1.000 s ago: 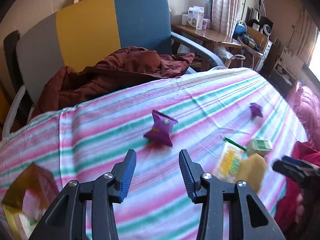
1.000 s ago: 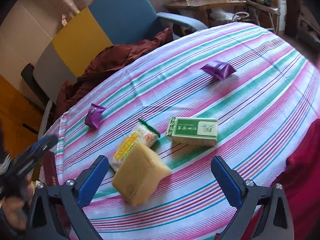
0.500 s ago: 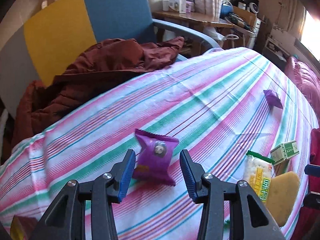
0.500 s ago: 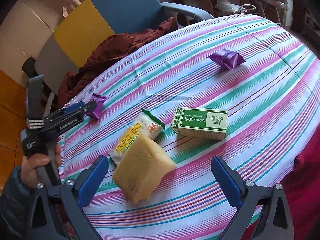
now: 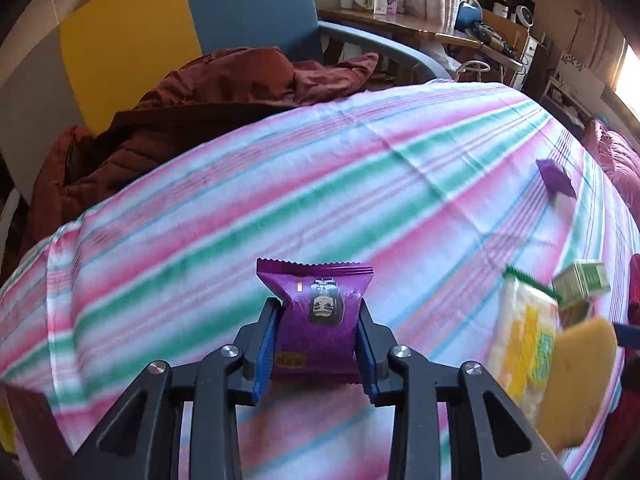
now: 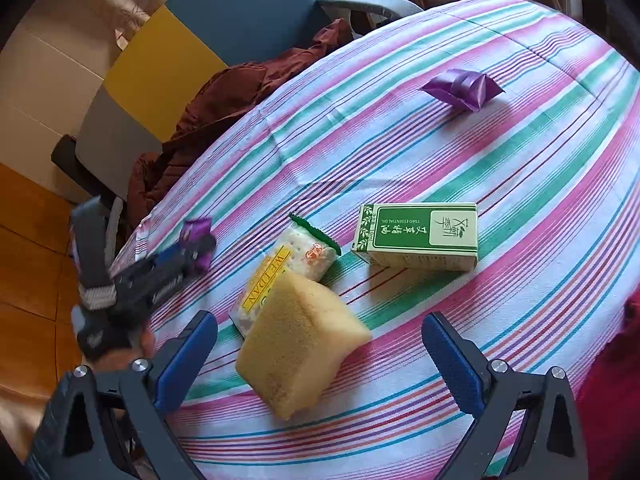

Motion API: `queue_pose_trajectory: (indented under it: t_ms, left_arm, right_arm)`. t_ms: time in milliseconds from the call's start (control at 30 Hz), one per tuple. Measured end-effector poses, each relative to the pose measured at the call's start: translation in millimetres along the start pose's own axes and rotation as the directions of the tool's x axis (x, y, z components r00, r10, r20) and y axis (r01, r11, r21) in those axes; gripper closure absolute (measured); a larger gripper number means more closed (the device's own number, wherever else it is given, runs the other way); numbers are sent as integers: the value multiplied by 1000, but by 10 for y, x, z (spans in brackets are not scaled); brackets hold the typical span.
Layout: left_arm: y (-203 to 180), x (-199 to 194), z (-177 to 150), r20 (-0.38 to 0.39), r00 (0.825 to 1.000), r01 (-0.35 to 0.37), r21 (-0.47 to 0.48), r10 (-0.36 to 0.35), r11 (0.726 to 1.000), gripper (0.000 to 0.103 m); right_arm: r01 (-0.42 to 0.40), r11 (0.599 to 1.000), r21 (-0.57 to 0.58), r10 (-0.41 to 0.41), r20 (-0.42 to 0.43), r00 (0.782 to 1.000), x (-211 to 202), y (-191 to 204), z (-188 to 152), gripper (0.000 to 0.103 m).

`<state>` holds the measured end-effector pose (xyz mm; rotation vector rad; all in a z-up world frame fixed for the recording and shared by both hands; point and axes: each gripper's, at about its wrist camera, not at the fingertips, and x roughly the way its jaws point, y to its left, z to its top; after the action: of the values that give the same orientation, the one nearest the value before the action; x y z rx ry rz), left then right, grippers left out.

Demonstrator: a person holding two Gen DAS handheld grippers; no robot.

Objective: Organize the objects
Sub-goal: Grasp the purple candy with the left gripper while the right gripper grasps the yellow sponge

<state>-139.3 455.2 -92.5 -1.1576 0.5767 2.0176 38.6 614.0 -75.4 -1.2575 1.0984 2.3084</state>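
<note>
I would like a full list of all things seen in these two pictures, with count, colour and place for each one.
Purple foil snack packets: two; one between the left tool's fingers, one lying far on the cloth.
Yellow sponge block: one, near edge, touching the cracker pack.
Clear cracker pack with yellow label: one, beside the sponge.
Green and white carton box: one, lying flat, middle.
Striped pink-green tablecloth: one, covering the table.
Dark red jacket: one, on the chair.
Blue, yellow and grey chair: one, behind the table.
Left tool: shut on the packet.
Right tool: open, above the sponge.
</note>
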Motion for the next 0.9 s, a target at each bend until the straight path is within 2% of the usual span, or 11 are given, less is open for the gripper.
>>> queue_pose_trajectory:
  t_ms: [200,300,400,433,467,667,733,900]
  left_arm:
    - [-65,-178,-316,-27,1000,-3,-73,1,997,68]
    - [-106,-262,-476,-29,1000,-1,-92,-2,996,68]
    - [-144,-362,-647,-23,1000,5,-115,-8,993,68]
    - [-159,-392,-703,-22,1000,1,-118,-4,993,68]
    - [-178,-420,-741,-21,1000,-3,-118,1,993,68]
    - [-244,-628,-1054,-4,1000,28,-152,-29,988,69]
    - [-265,-703,-1182,12,999,44,-172,-43,984,69]
    - [-327,-874,-1482,63,998,37,-184,-26,982,69]
  right_arm:
    - [-33,999,29,33,-23,999,140,-24,24,0]
    - [1,1000,13,0,-48,999,240,-12,15,7]
    - [22,999,-36,-24,-55,998,290,56,-8,18]
    - [24,997,-69,-28,-57,998,299,105,-18,32]
    - [6,997,-78,-11,-65,998,305,128,-20,40]
    - [45,979,-198,-47,-3,999,156,308,-38,45]
    - [41,973,-228,-34,34,999,51,348,-34,45]
    - [9,944,-329,23,93,995,-178,521,-126,45]
